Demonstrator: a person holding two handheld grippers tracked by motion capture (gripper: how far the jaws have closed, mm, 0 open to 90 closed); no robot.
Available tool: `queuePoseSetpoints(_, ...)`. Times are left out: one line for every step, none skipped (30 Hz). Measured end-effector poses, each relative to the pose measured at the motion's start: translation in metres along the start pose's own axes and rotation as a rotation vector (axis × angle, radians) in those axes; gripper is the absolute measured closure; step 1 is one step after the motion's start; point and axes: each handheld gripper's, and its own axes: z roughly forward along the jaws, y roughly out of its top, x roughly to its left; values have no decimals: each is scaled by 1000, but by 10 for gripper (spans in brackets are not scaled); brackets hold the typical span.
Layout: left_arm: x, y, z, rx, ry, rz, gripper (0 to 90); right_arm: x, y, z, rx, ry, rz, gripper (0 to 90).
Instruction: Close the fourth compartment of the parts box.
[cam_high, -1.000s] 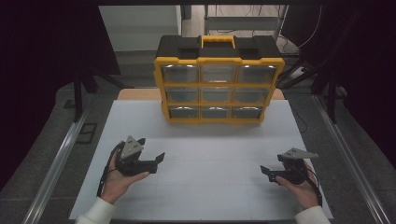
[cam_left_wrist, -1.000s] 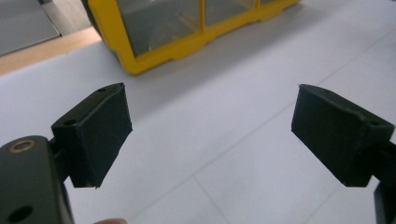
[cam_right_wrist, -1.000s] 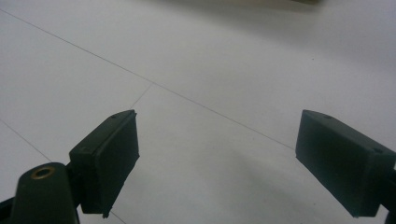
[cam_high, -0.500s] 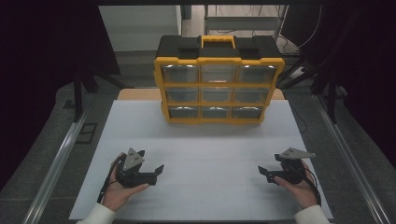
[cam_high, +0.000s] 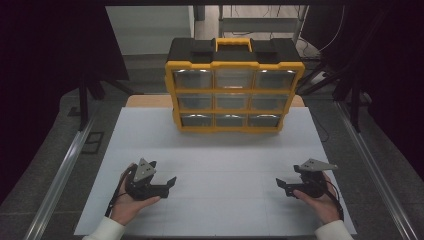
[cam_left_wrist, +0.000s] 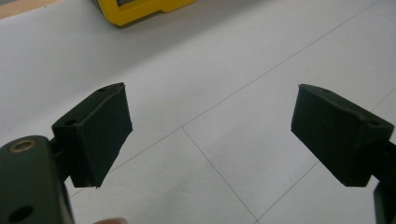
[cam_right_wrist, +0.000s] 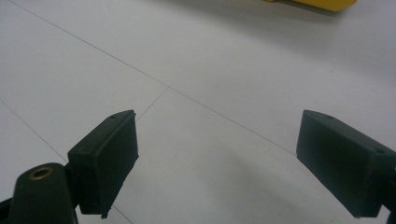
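Note:
A yellow and black organiser case (cam_high: 234, 86) with a yellow handle and several clear drawers stands upright at the far middle of the white table (cam_high: 220, 160). My left gripper (cam_high: 167, 184) rests low at the near left, held in a hand, jaws wide apart and empty. My right gripper (cam_high: 281, 186) sits at the near right, likewise open and empty. In the left gripper view the jaws (cam_left_wrist: 212, 135) frame bare white table, with the case's yellow base (cam_left_wrist: 140, 8) far off. The right gripper view shows its open gripper (cam_right_wrist: 217, 161) over bare table and a sliver of the yellow case (cam_right_wrist: 322, 3).
Metal rails run along the left side (cam_high: 60, 175) and the right side (cam_high: 370, 170) of the table. Thin seam lines (cam_high: 215, 172) cross the white surface. A wooden strip (cam_high: 145, 101) peeks out behind the case. The surroundings are dark.
My left gripper has drawn back toward the near edge and slightly right. The right gripper has hardly shifted. Both stay open.

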Motion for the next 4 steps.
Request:
queuePoseSetpoints(0, 0, 0, -3, 0, -2, 129, 0, 0, 0, 1, -1, 1, 132)
queuePoseSetpoints(0, 0, 0, -5, 1, -1, 130, 0, 0, 0, 1, -1, 1, 132)
queuePoseSetpoints(0, 1, -1, -5, 1, 1, 130, 1, 0, -1, 0, -1, 0, 132)
queuePoseSetpoints(0, 1, -1, -5, 1, 2, 130, 1, 0, -1, 1, -1, -1, 132)
